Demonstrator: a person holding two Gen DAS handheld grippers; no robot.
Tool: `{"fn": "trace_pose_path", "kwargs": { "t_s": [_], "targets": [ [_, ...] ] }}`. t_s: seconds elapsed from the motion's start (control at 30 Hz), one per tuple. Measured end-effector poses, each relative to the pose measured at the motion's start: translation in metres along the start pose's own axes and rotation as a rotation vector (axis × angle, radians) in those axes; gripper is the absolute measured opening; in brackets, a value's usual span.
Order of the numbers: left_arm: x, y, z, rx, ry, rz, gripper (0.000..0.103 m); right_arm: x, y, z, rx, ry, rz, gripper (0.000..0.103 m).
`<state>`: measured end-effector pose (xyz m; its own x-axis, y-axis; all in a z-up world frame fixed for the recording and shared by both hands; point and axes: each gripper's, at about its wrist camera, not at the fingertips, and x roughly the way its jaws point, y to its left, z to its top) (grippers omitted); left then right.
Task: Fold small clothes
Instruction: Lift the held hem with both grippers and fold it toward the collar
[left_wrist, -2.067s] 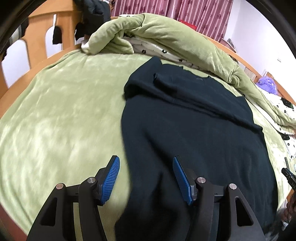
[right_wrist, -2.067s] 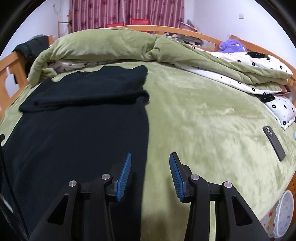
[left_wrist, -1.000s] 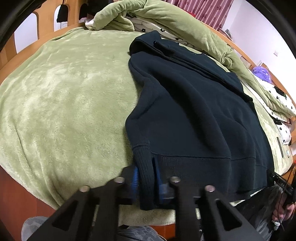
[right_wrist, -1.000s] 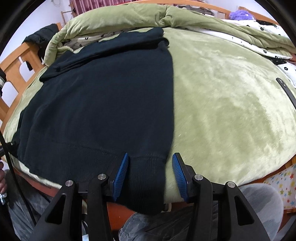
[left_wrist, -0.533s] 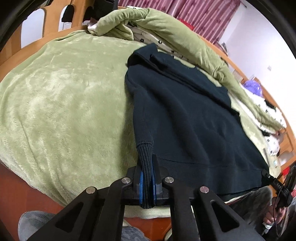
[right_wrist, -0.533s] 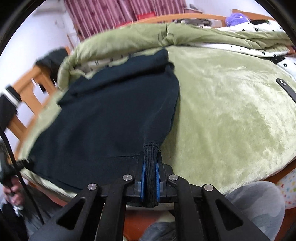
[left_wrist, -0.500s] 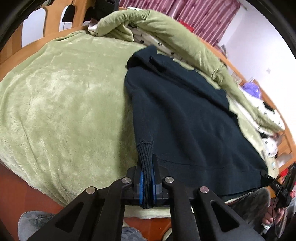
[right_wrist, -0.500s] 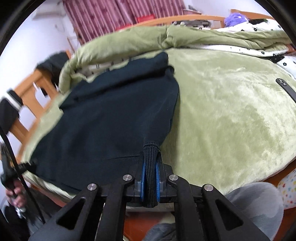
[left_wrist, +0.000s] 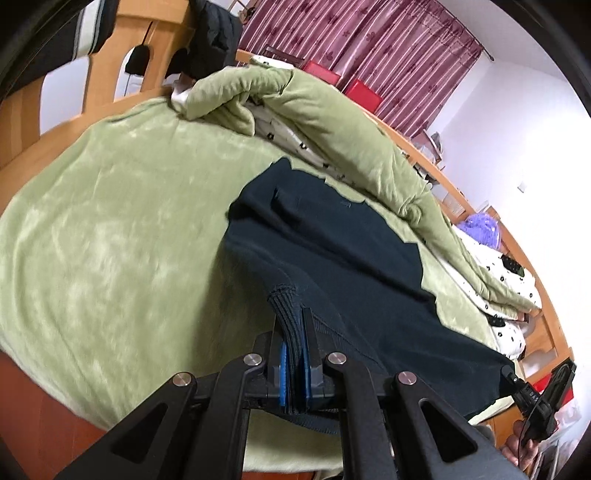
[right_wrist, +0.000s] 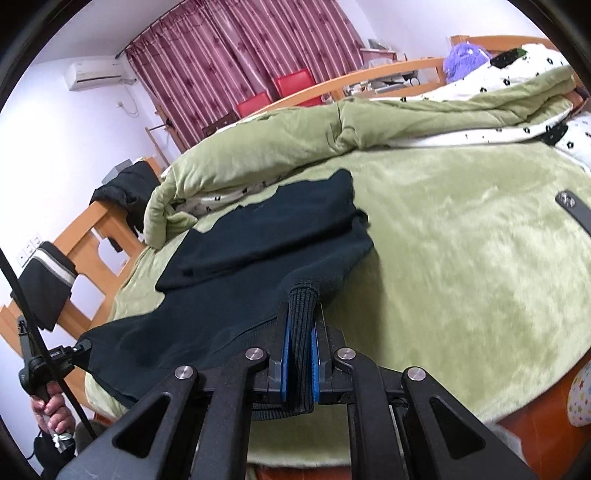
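We've just clamped both hem corners of the dark navy knit sweater (left_wrist: 332, 254), left tool (left_wrist: 294, 369) and right tool (right_wrist: 299, 363), lifting them off the green plush bed (left_wrist: 110, 236) to fold upward.

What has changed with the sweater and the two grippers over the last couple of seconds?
Both grippers were open over the bed; now the left gripper and right gripper are shut on the ribbed hem corners of the dark sweater. They have lifted the hem off the green blanket and begun carrying it toward the collar end. The folded-in sleeves and piled duvet stayed put.
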<state>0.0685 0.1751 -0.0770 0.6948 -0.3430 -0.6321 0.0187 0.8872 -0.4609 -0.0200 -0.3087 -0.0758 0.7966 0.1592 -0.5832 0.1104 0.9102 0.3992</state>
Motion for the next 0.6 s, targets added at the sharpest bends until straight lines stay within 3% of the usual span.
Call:
{"fn": "trace_pose_path", "kwargs": {
  "t_s": [0.37, 0.6],
  "targets": [
    [0.039, -0.04, 0.064, 0.107, -0.062, 0.097, 0.007, 0.041, 0.022, 0.076, 0.033, -0.068, 0.016, 0.009],
    [0.083, -0.039, 0.105, 0.061, -0.074, 0.109, 0.007, 0.089, 0.021, 0.126, 0.065, -0.076, 0.011, 0.009]
  ]
}}
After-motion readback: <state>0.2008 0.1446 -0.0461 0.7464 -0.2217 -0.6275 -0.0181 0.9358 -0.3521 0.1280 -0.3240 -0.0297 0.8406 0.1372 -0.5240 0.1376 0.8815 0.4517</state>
